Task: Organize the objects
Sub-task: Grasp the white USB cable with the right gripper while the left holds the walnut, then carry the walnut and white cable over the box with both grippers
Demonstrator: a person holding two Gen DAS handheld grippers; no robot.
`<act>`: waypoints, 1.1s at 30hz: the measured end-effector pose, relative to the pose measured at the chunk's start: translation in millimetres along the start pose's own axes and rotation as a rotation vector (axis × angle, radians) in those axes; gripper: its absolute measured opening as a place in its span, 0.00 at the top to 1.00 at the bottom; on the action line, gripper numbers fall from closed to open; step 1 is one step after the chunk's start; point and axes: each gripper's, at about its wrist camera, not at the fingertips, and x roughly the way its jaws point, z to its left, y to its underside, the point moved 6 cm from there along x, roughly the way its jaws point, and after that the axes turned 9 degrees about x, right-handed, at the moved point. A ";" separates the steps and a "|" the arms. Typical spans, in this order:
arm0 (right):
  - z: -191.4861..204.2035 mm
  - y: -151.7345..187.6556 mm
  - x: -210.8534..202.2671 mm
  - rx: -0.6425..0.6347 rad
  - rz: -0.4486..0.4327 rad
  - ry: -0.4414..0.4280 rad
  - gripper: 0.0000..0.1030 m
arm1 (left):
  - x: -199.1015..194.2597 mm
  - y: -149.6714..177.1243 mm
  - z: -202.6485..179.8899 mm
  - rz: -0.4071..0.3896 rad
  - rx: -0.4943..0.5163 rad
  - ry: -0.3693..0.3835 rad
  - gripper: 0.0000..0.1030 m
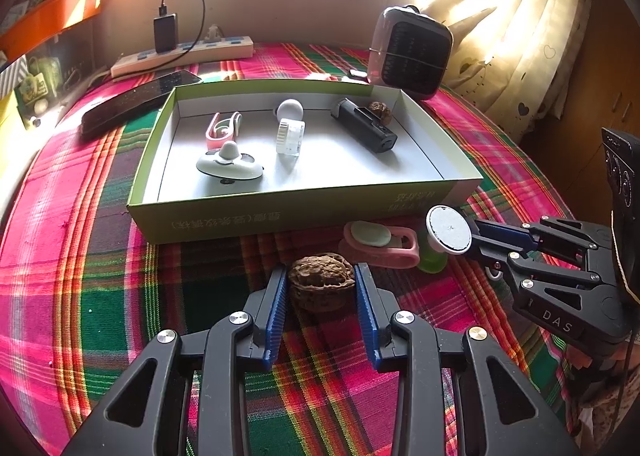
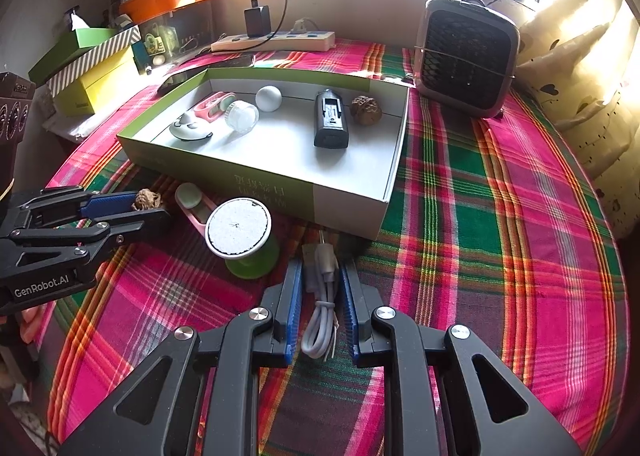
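While both tongs grip, the box (image 1: 208, 215) waits.
Left tongs (image 1: 321, 276) clamp a walnut (image 1: 322, 282); only the right wrist view shows right tongs (image 2: 320, 276) pinching a coiled cable (image 2: 322, 296).

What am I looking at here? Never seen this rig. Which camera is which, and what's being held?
No robot: a person holds a two-finger gripper in each hand, each with a fisheye camera looking along its fingers. The left view shows the left gripper closed on a walnut. The right view shows the right gripper shut on a coiled grey cable. On the plaid cloth sits an open green box already holding small items; a pink clip and a green spool lie outside it.
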 end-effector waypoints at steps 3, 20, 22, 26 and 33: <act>-0.5 0.7 -1.4 0.014 0.001 -0.013 0.81 | -0.5 -0.1 0.1 -0.002 0.001 -0.002 0.70; -0.3 0.4 -15.3 0.036 -0.020 -0.030 0.81 | -15.7 -2.1 -5.7 -0.027 0.019 -0.008 0.70; 0.4 -0.4 -17.9 0.034 -0.023 -0.030 0.81 | -17.5 -2.6 -7.1 -0.030 0.023 -0.008 0.70; 0.4 -3.4 -21.7 0.032 -0.028 -0.025 0.81 | -20.2 -5.1 -9.2 -0.035 0.033 -0.011 0.70; -1.1 -10.1 -29.2 0.031 -0.042 -0.016 0.81 | -24.9 -12.0 -11.6 -0.046 0.047 -0.010 0.70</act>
